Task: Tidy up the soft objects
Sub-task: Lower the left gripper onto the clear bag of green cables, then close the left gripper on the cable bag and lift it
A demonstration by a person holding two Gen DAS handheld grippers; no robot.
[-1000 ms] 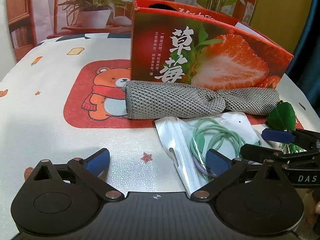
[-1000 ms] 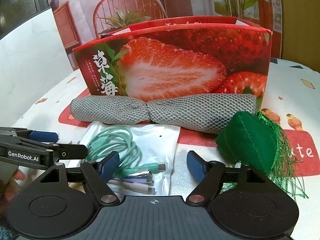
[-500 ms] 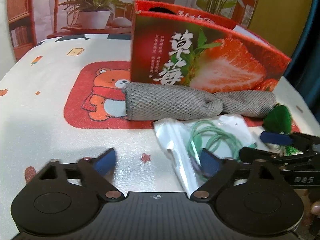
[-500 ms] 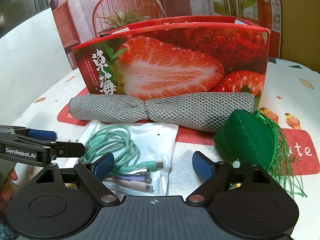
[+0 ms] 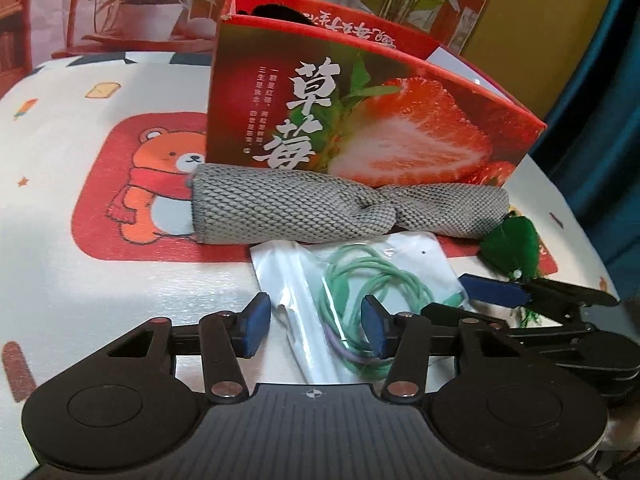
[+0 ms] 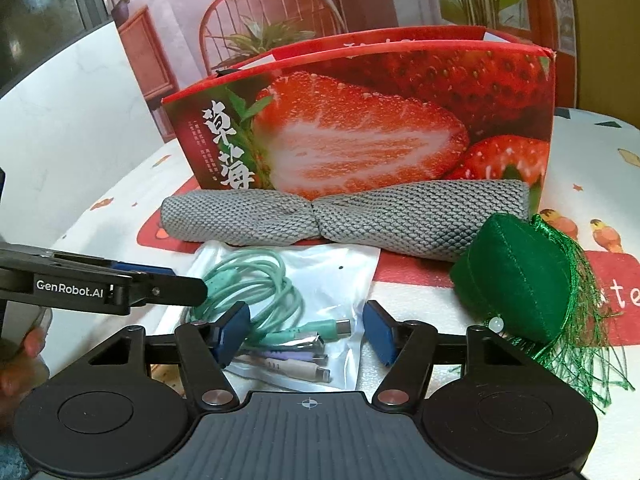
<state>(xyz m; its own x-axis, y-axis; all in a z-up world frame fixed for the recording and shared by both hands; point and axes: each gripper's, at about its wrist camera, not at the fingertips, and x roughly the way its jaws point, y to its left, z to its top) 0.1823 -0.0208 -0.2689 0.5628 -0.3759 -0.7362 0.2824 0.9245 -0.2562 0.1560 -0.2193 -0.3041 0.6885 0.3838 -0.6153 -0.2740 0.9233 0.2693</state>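
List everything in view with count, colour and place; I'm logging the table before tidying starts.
strawberry-print cardboard box: one, red, open-topped, at the back.
rolled knitted cloth: one, grey, lying along the box's front.
clear plastic bag of coiled cables: one, mint green and lilac cables, in front of the cloth.
plush tasselled pouch: one, green, beside the bag.
cartoon-print tablecloth: one, white and red, under everything.
left tool: black, blue pads, closing around the bag's edge.
right tool: same, closing over the bag's plug end.
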